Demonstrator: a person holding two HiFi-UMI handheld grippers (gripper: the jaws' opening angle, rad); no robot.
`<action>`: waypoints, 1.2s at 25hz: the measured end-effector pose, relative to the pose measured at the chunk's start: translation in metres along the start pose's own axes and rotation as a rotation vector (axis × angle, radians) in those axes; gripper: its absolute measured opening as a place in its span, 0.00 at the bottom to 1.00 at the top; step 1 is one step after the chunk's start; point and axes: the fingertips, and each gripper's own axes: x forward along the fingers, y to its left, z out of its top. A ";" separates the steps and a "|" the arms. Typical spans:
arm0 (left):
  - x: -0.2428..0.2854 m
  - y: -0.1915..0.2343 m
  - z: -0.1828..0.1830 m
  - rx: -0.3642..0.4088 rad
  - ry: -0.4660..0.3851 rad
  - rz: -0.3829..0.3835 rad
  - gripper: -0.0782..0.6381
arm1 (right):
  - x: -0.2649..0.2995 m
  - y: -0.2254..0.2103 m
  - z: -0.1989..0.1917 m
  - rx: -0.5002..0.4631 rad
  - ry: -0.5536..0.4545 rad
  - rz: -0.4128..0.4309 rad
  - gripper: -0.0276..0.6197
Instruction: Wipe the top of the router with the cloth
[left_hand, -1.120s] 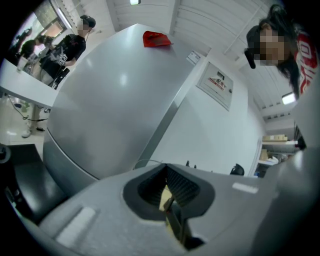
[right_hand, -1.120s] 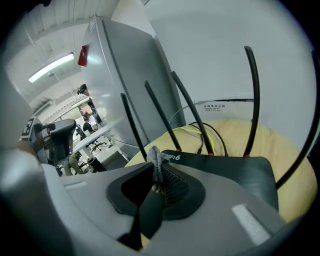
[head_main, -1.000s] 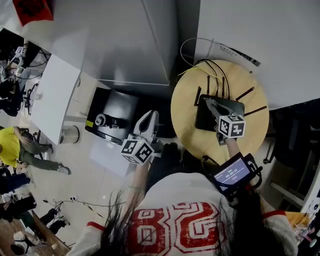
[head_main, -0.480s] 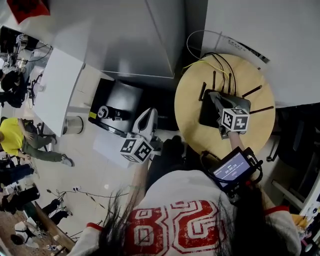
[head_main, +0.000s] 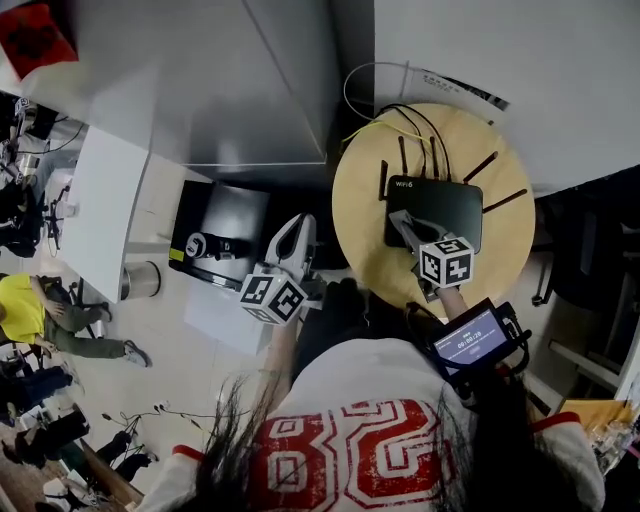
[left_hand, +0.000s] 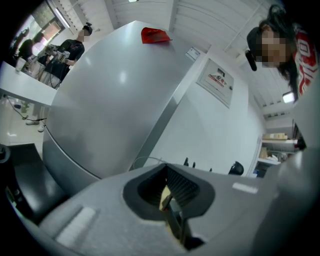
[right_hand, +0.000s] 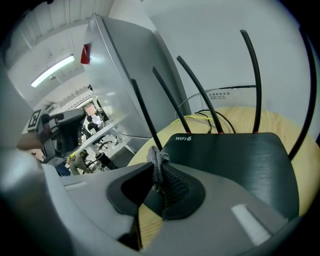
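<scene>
My right gripper (head_main: 400, 220) extended forward, forearm (head_main: 458, 298) stretched ahead of my chest, marker cube (head_main: 445, 262) on top. In right gripper view, my jaws (right_hand: 159, 176) pressed together on grey knitted cloth (right_hand: 164, 180), cloth tuft sticking out past tips. My left gripper (head_main: 296, 228) held back, close to my body, at waist side, tips pointing forward, left arm (head_main: 283, 345) bent in. In left gripper view, my left jaws (left_hand: 171, 202) closed tight, nothing between them.
</scene>
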 end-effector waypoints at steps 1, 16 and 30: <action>-0.001 -0.002 -0.001 0.000 0.002 -0.007 0.10 | -0.002 0.004 -0.005 0.002 0.002 0.004 0.11; -0.017 -0.017 -0.023 0.003 0.020 -0.019 0.10 | -0.051 -0.004 -0.021 0.147 -0.162 -0.042 0.11; -0.066 -0.018 -0.035 -0.060 0.029 -0.108 0.10 | -0.162 -0.023 -0.052 0.319 -0.406 -0.338 0.11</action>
